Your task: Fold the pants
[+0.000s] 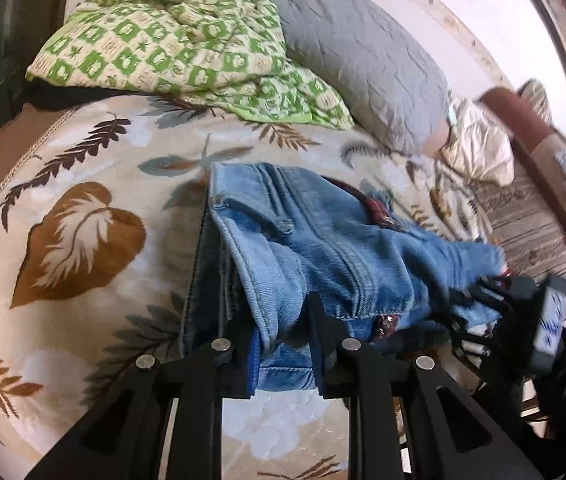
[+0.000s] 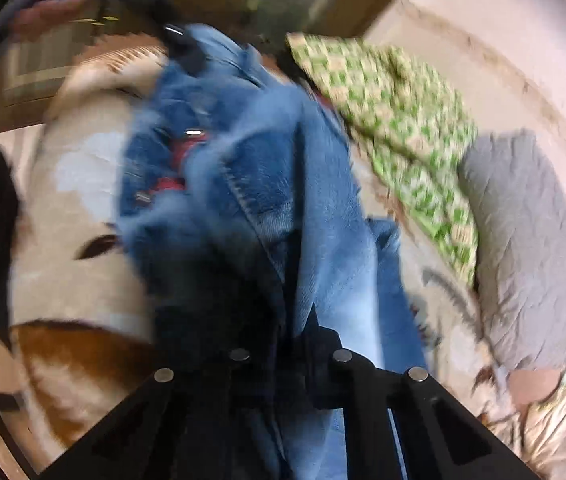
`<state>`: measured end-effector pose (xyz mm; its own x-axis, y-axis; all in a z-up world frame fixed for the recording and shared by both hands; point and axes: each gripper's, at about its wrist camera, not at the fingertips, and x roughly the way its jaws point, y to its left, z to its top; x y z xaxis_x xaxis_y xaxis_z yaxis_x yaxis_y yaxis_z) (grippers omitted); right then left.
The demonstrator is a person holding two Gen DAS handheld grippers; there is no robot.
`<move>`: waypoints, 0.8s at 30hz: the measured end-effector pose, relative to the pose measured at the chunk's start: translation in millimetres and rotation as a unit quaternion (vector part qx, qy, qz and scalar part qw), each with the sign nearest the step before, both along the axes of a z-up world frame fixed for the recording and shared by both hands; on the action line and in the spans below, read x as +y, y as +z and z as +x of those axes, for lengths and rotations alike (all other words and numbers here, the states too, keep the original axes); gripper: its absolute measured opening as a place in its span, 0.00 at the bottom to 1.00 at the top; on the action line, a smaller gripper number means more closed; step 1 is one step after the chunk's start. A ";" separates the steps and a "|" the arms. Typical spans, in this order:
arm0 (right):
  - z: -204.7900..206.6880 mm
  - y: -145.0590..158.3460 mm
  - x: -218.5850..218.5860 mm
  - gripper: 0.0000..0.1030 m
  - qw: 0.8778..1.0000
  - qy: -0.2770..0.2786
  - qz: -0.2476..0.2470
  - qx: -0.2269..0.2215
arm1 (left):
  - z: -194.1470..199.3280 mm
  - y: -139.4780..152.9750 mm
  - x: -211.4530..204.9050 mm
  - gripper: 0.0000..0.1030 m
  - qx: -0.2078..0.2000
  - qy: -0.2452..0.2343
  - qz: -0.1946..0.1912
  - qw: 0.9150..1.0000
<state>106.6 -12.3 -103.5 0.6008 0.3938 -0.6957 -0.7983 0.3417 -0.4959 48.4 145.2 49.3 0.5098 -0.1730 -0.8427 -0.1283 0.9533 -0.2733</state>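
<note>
Left wrist view, left claw (image 1: 283, 344) clamping creased blue denim jeans (image 1: 323, 248), right claw (image 2: 283, 344) pinching them too, leaf-print bedspread (image 1: 83, 220)

Faded blue denim pants (image 1: 323, 248) lie on a soft leaf-print cloth bedspread (image 1: 83, 240).

No text, label, brand or number can be read in either view; all is blurred or plain.

Left gripper (image 1: 283, 344) and right gripper (image 2: 283, 344) jaws both clamped.
</note>
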 end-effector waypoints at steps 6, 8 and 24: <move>-26.4 -15.2 1.3 0.09 0.999 0.028 -0.023 0.002 | -9.3 -53.7 18.0 0.21 0.065 0.007 -0.015 0.998; -22.0 -39.1 7.6 0.09 0.999 0.017 -0.039 0.013 | -14.3 -65.0 24.8 0.21 0.060 0.014 -0.035 0.997; -1.5 19.2 -68.2 0.93 0.985 -0.127 0.115 0.034 | -35.5 -8.9 11.7 0.95 0.009 0.063 0.021 0.998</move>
